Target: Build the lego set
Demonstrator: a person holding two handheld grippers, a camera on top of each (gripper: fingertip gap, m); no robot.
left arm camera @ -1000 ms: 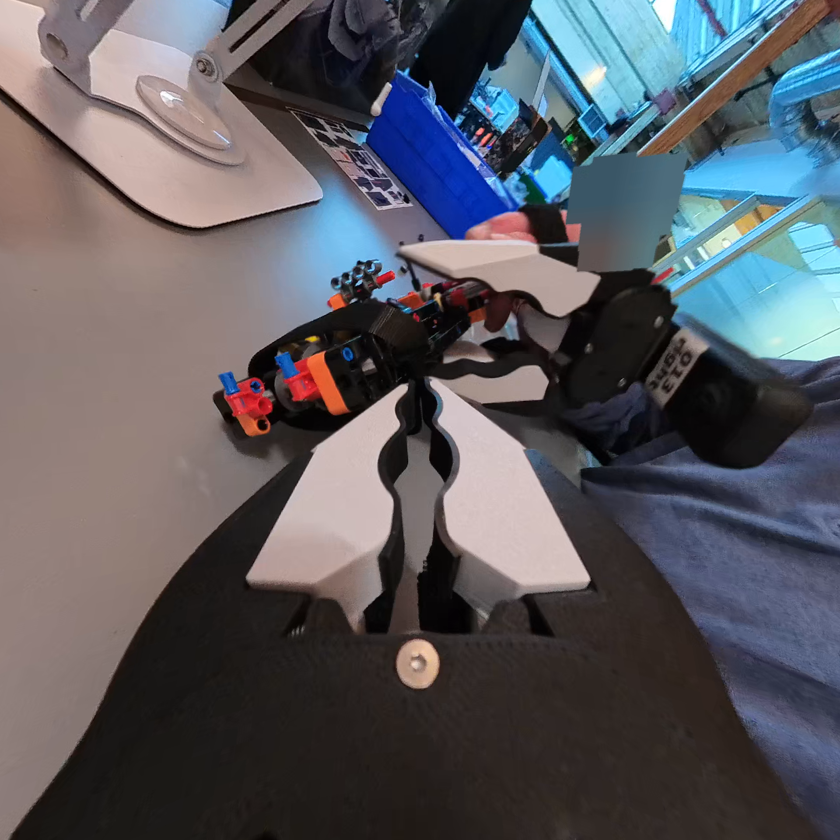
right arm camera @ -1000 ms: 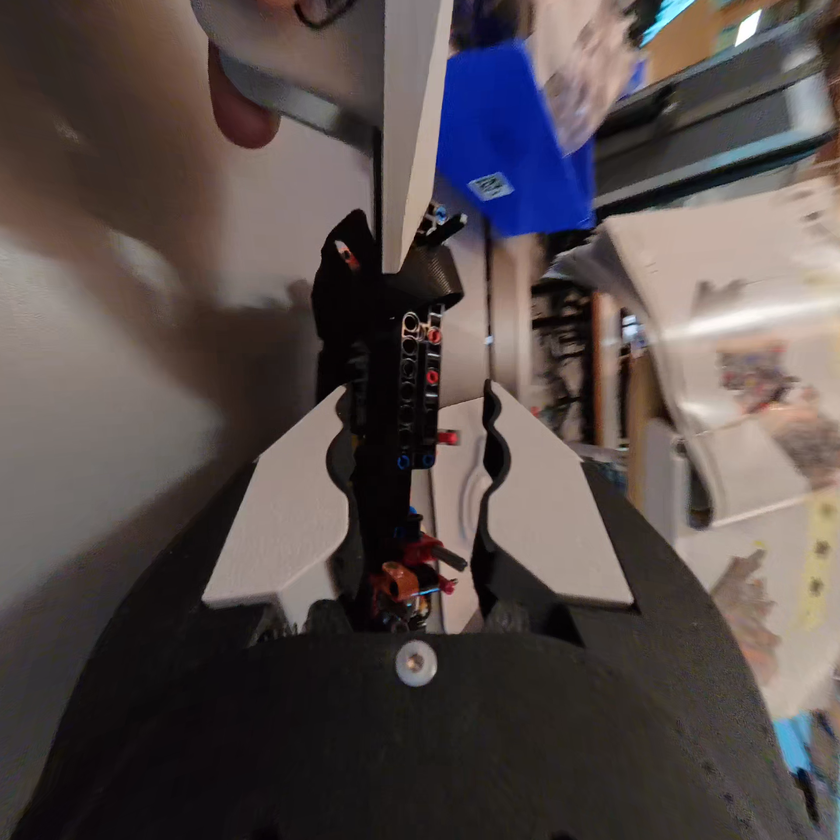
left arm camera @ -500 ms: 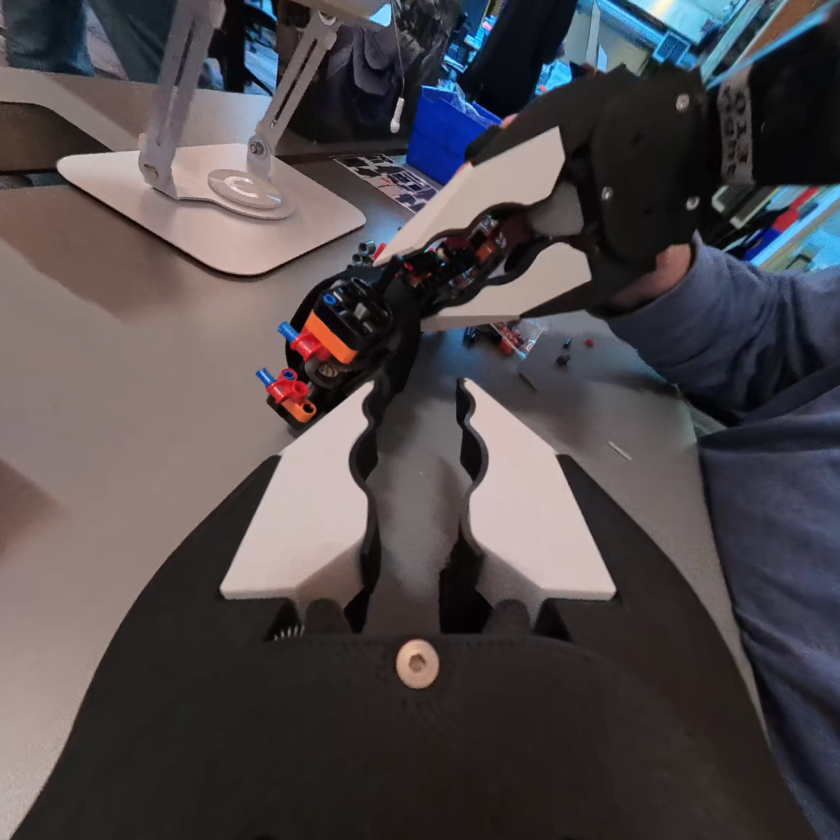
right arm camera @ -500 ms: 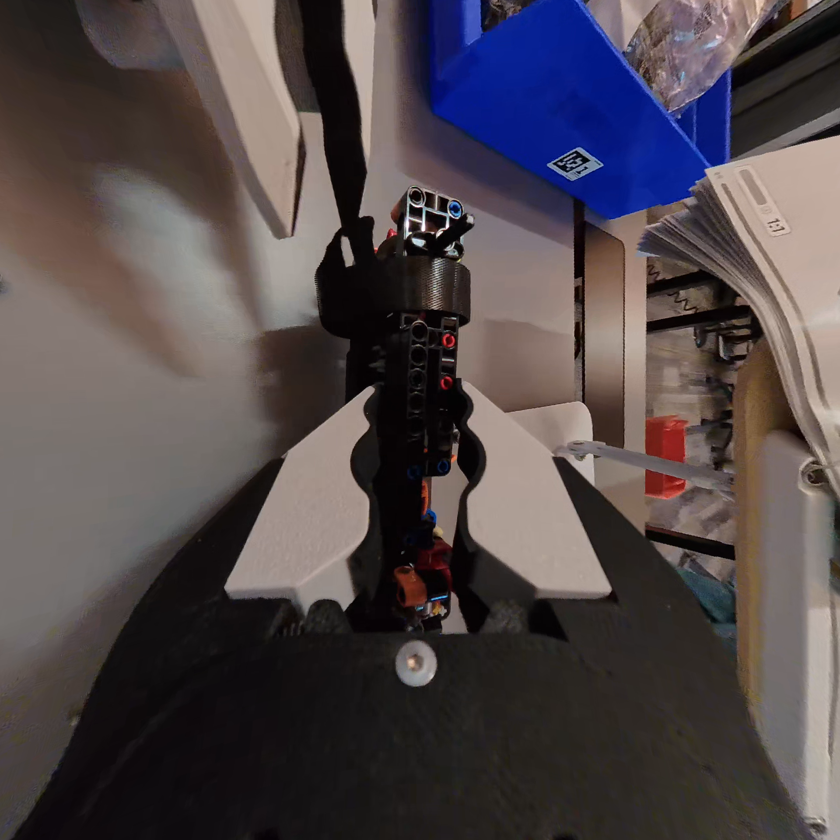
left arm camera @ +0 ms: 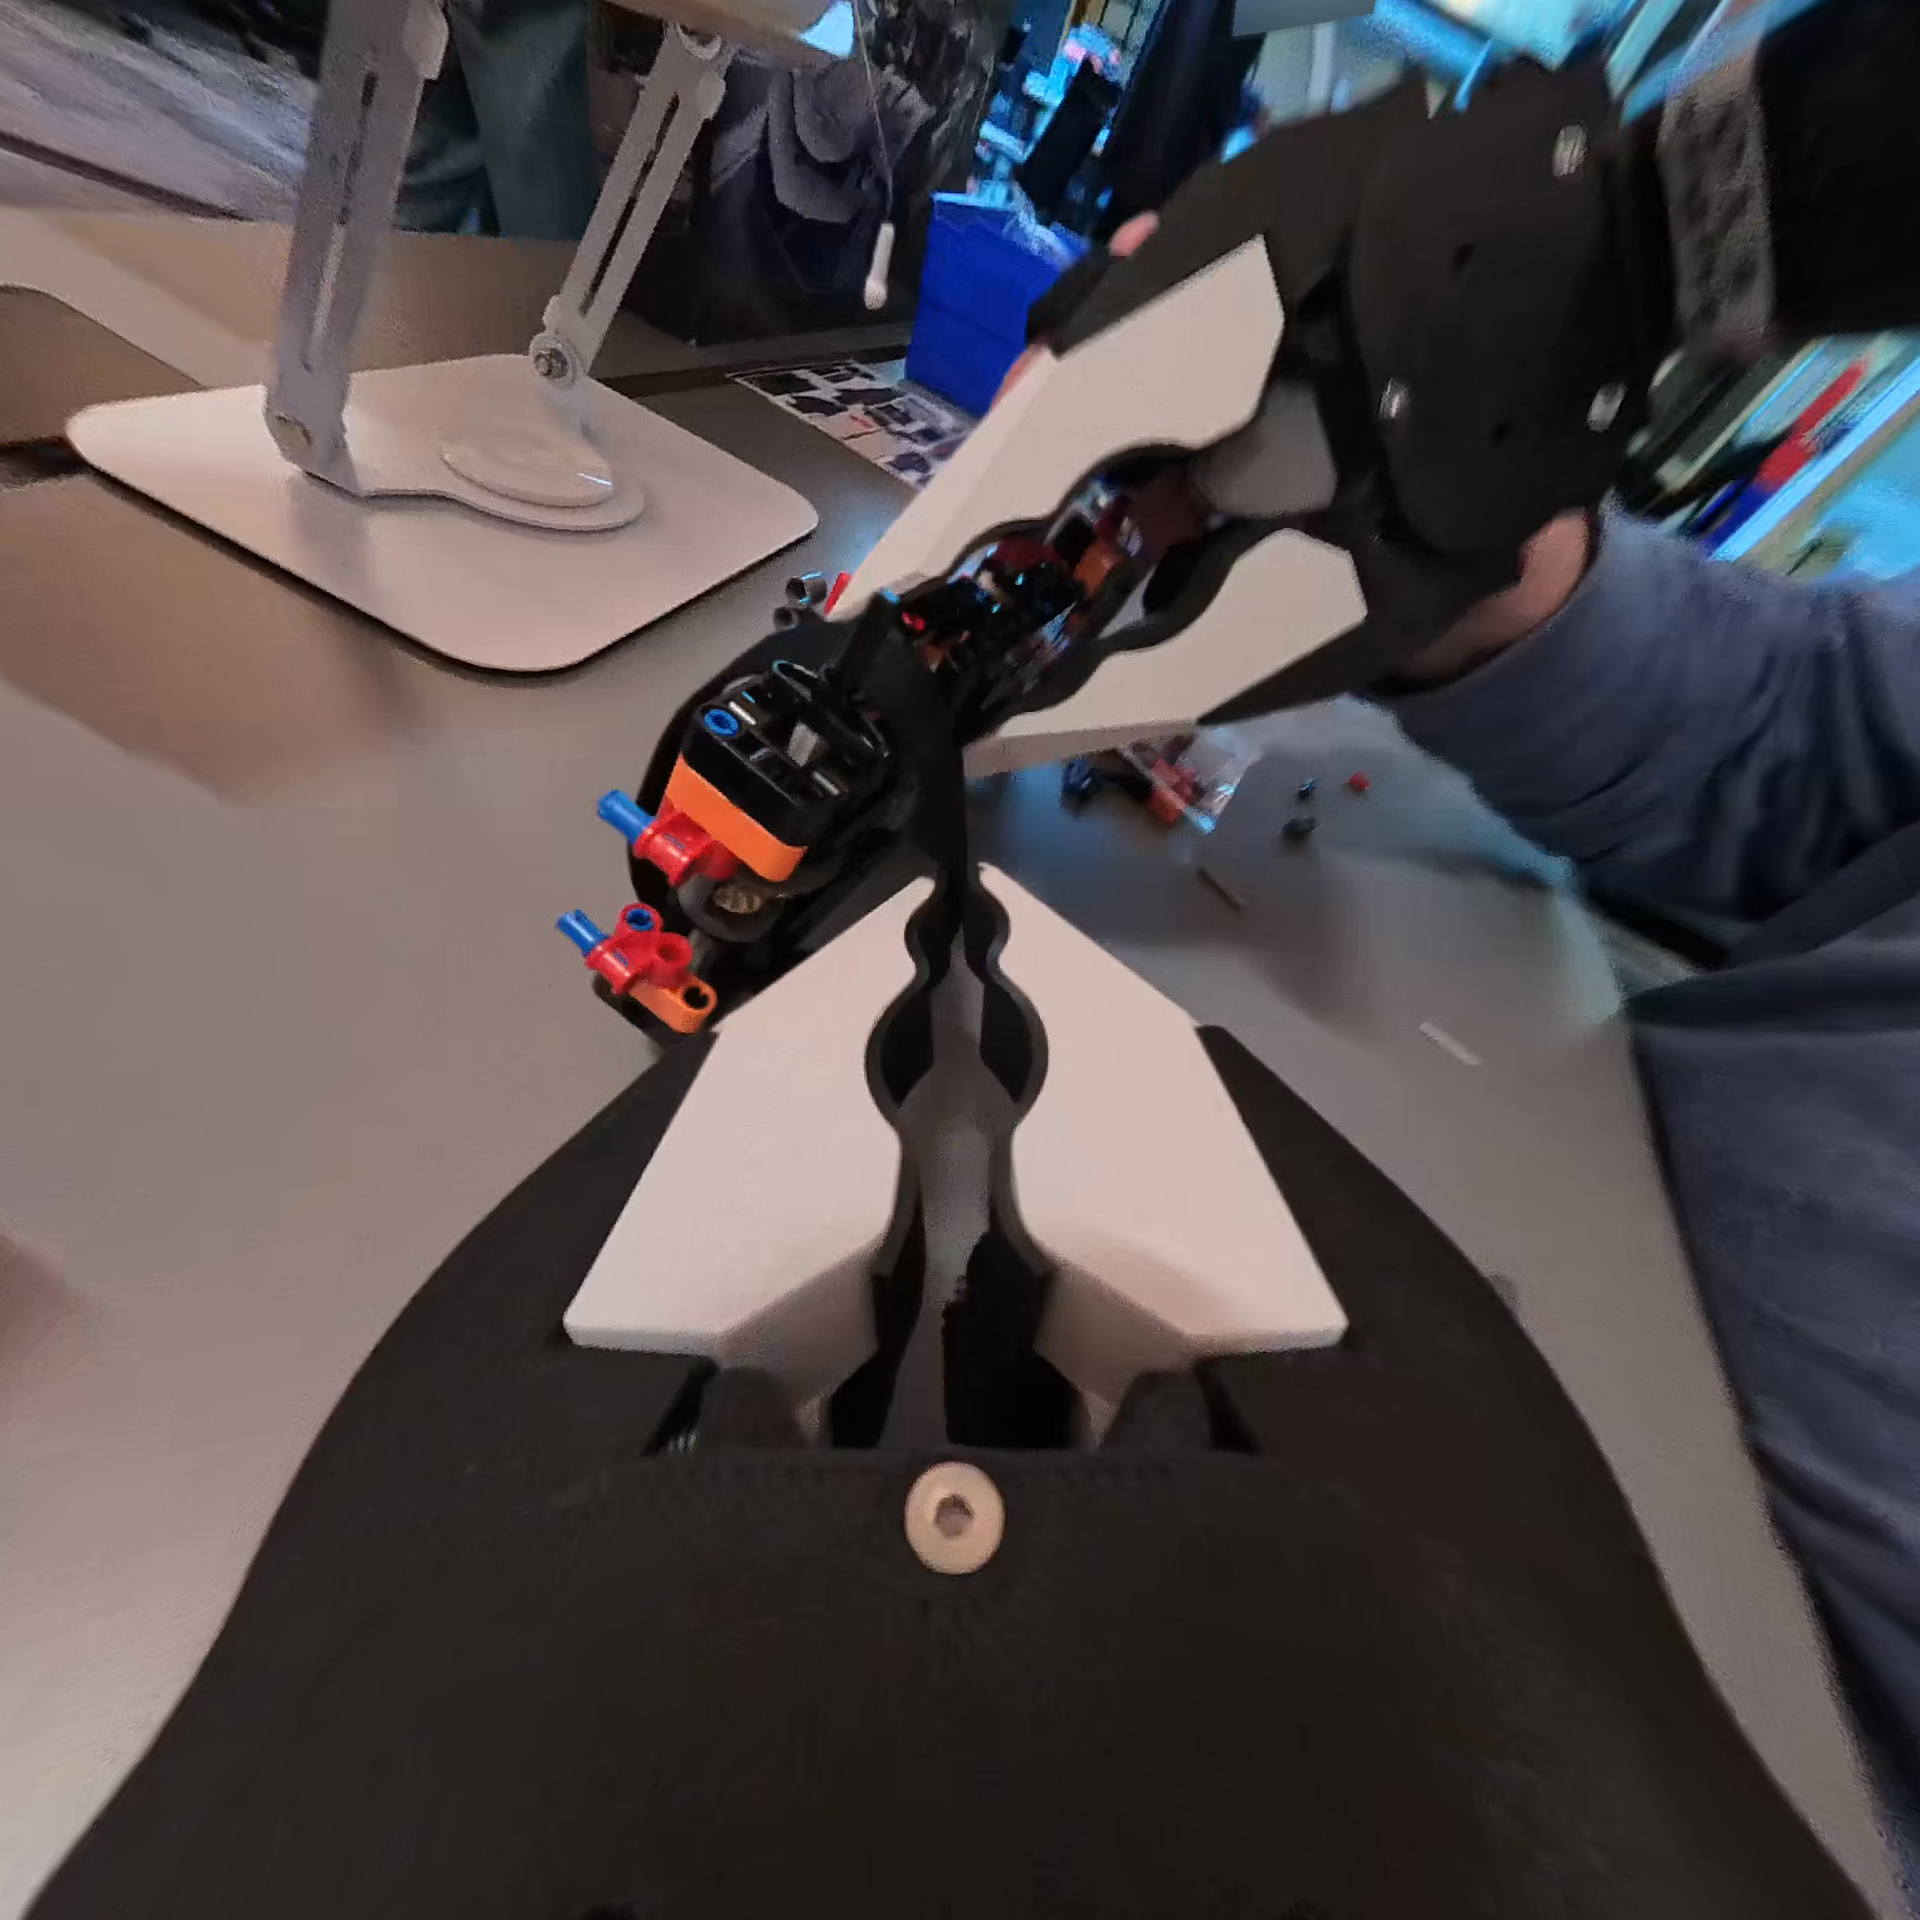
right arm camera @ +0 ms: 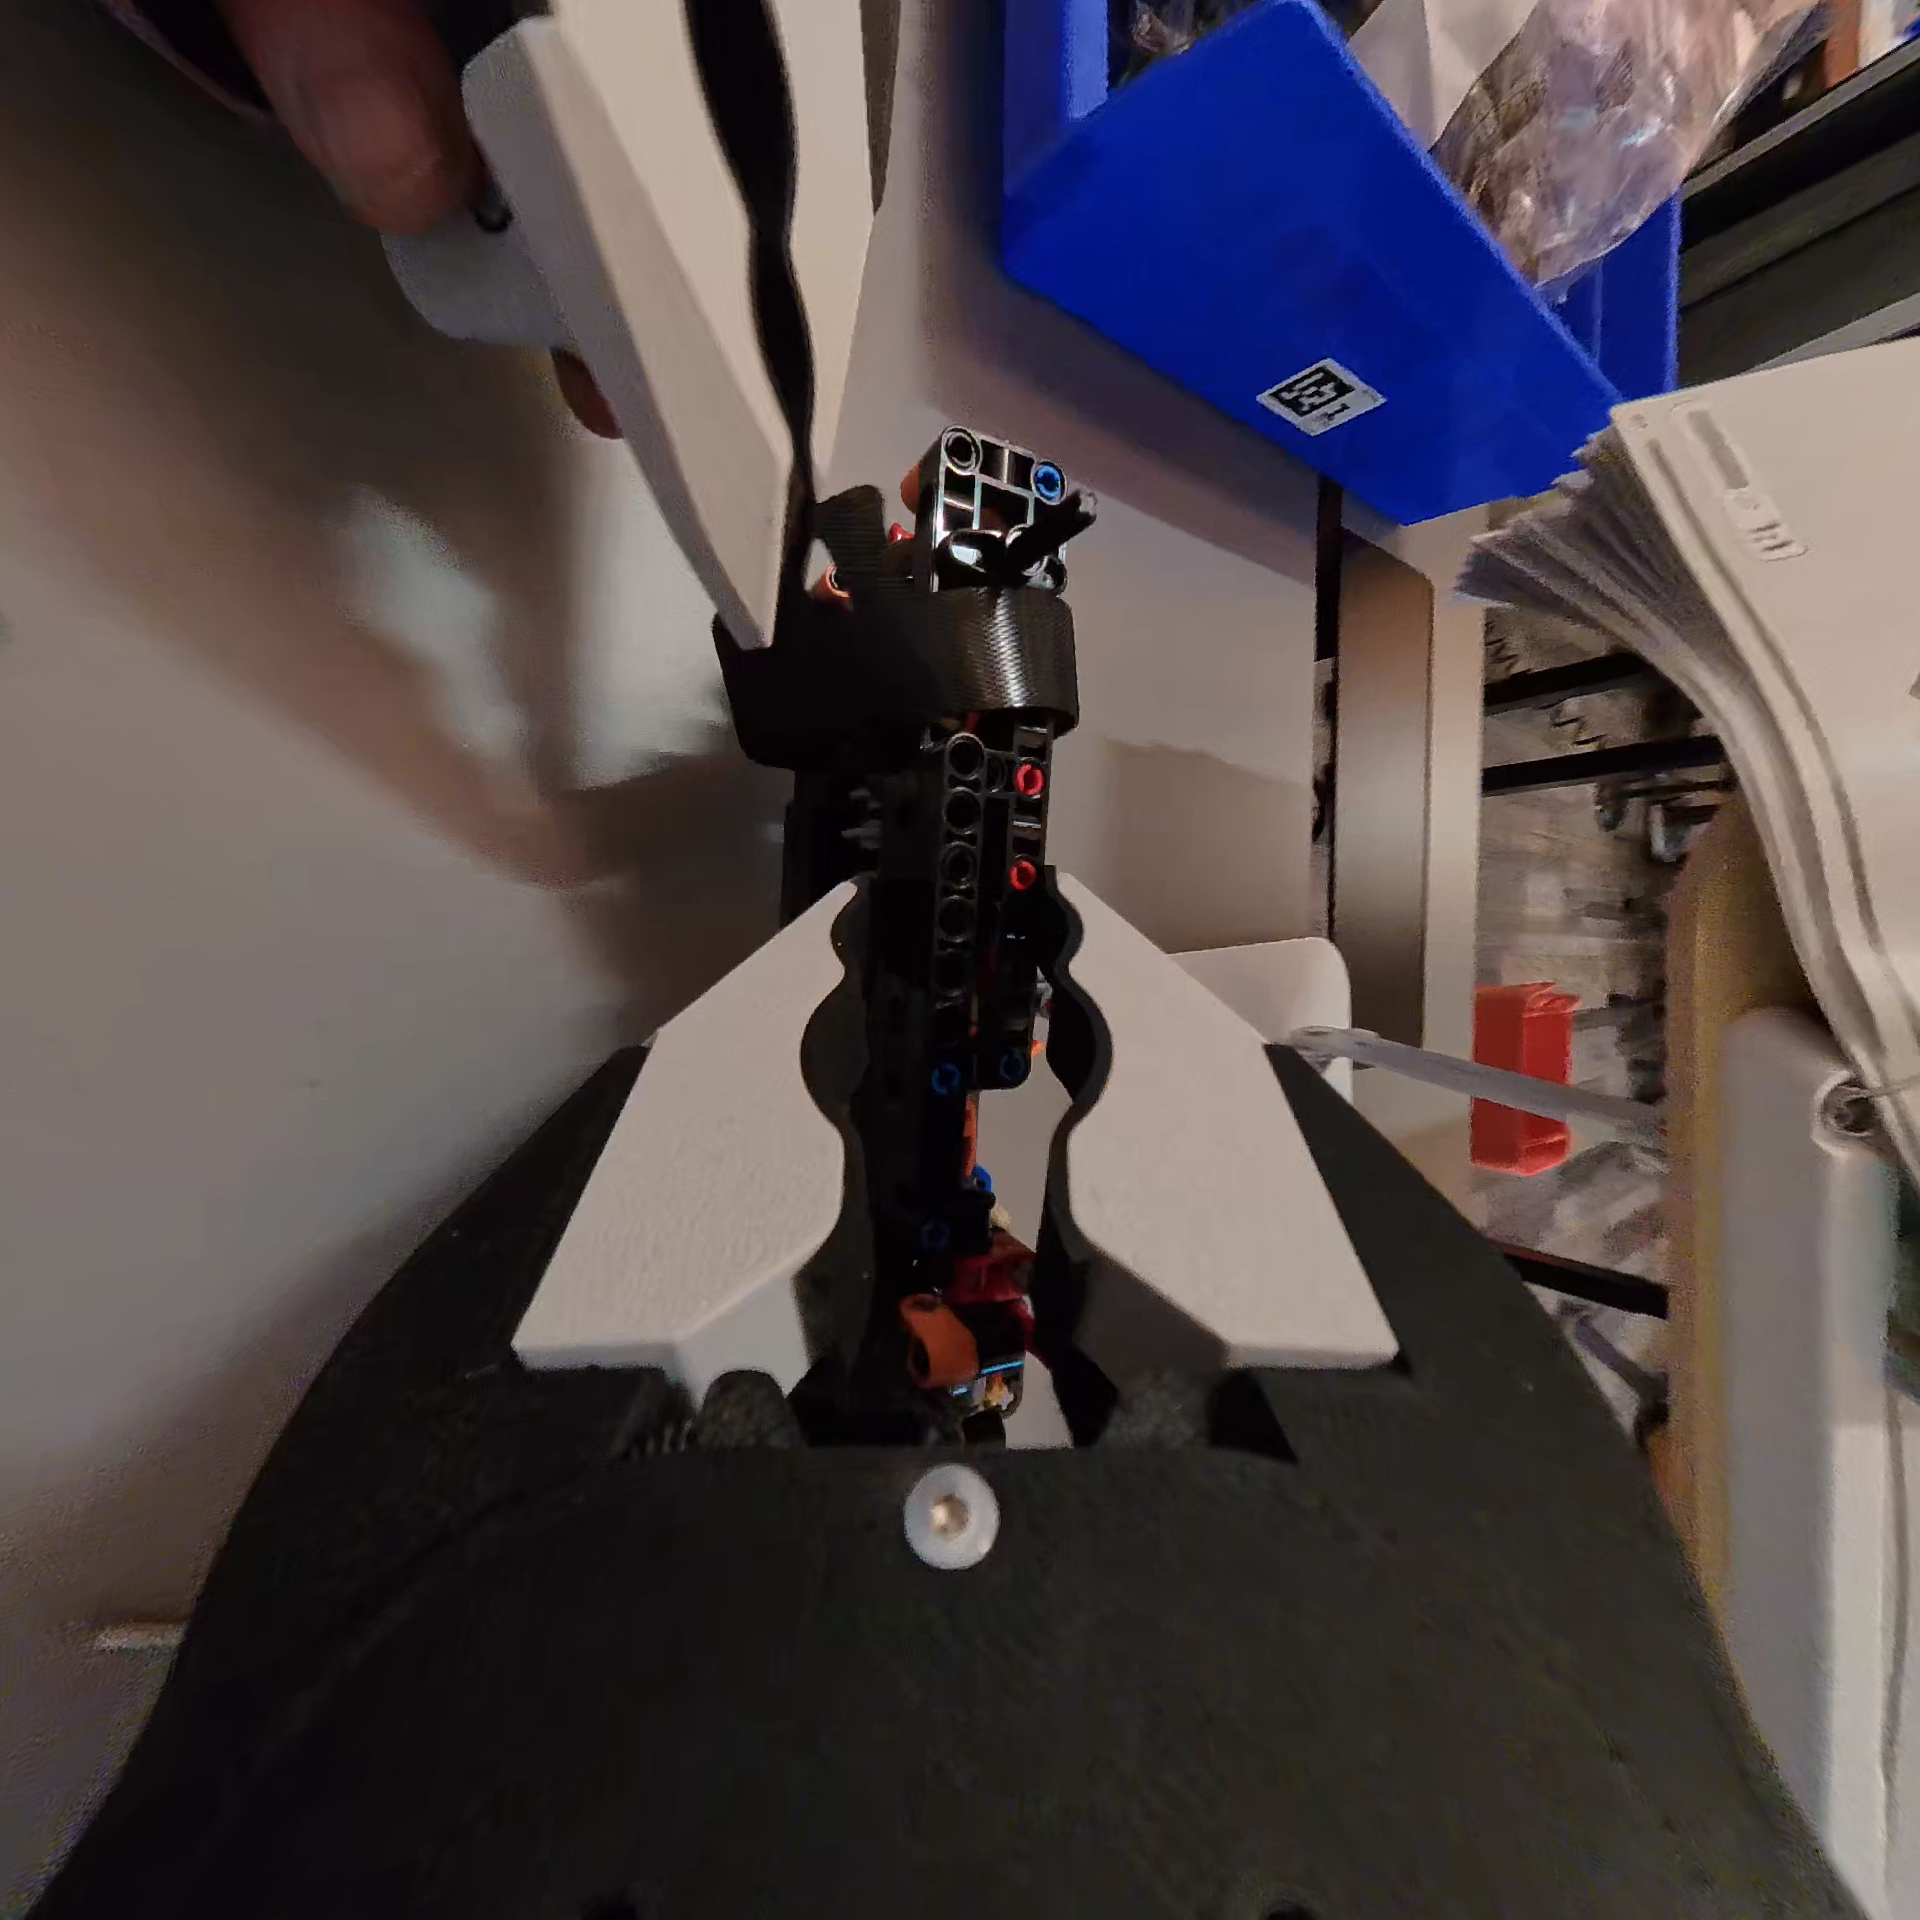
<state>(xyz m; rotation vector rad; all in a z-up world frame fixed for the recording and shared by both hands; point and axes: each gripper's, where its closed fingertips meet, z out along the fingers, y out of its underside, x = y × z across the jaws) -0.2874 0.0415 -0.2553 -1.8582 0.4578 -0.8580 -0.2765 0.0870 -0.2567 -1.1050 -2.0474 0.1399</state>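
The lego model (left arm camera: 769, 790) is a long black chassis with orange, red and blue pieces at its near end, held tilted above the grey table (left arm camera: 260, 1039). My right gripper (right arm camera: 961, 894) is shut on the chassis (right arm camera: 966, 831) and also shows in the left wrist view (left arm camera: 914, 686). A black band (right arm camera: 935, 655) wraps around the model. My left gripper (left arm camera: 951, 899) is shut on a fold of this band (left arm camera: 935, 769). Its tips meet the band from the upper left in the right wrist view (right arm camera: 769, 623).
A white stand base (left arm camera: 436, 520) sits at the back left, with a printed sheet (left arm camera: 862, 416) and a blue bin (left arm camera: 971, 301) behind the model. Loose small pieces (left arm camera: 1174, 779) lie to the right, near a blue sleeve (left arm camera: 1714, 727). A paper stack (right arm camera: 1714, 623) is on the right. Spacing between my two grippers at the tips: around 5 cm.
My left gripper, open half a second ago, has closed on the black band. My right gripper has lifted the model off the table and holds it tilted.
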